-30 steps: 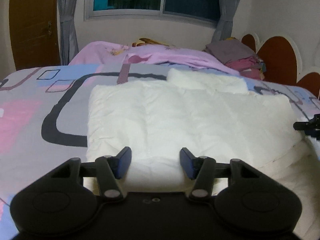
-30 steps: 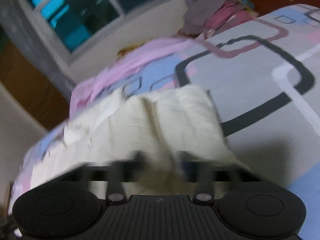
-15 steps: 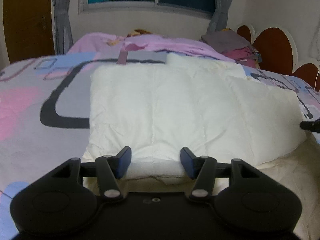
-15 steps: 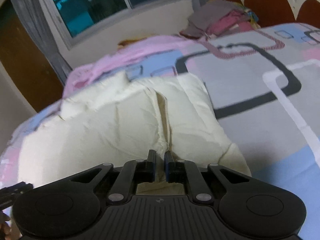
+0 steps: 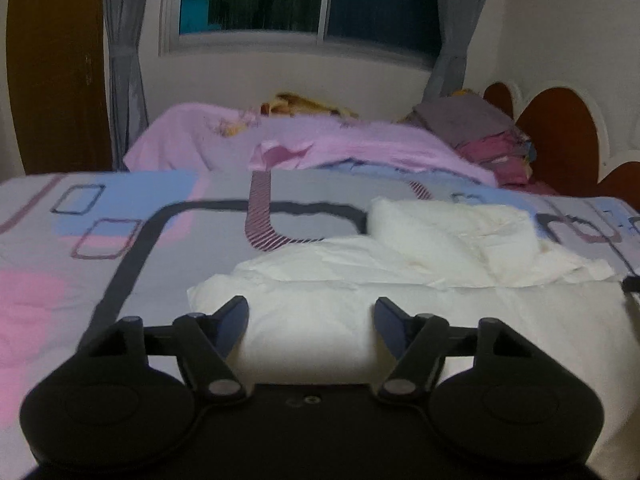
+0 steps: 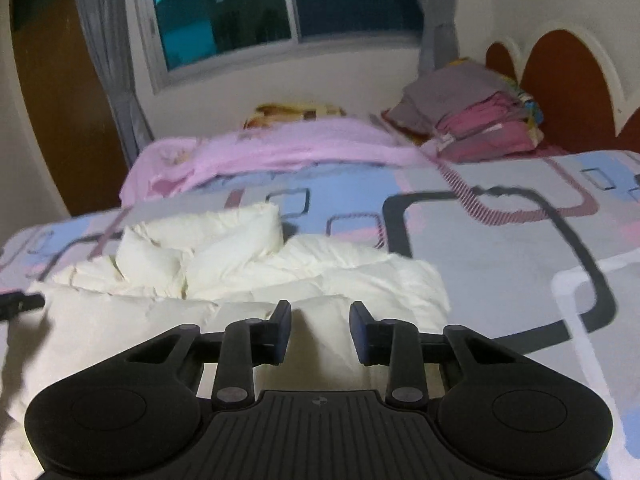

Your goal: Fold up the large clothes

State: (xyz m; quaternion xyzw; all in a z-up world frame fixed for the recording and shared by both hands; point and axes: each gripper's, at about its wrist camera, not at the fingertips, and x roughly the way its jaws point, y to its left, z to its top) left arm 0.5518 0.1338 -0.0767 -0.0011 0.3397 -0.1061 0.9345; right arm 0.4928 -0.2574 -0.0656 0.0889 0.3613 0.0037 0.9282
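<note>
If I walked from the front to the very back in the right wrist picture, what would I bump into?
Right tongs → puffy white jacket → patterned bedspread → pink blanket → window.

Left gripper [image 5: 312, 316]: jaws apart with a wide gap, having just been opening; nothing pinched between the blue pads [image 5: 234, 322]. It points forward and somewhat downward, level side to side, low over the white garment [image 5: 440, 312].

Right gripper [image 6: 320, 330]: jaws parted by a narrower gap, also just opening (the cloth lies behind and below the gap, not pressed by either pad). Fingers [image 6: 282, 330] sit level, aimed forward and down.

Each gripper's dark tip shows at the edge of the other's view, so the two sit side by side, apart.
</note>
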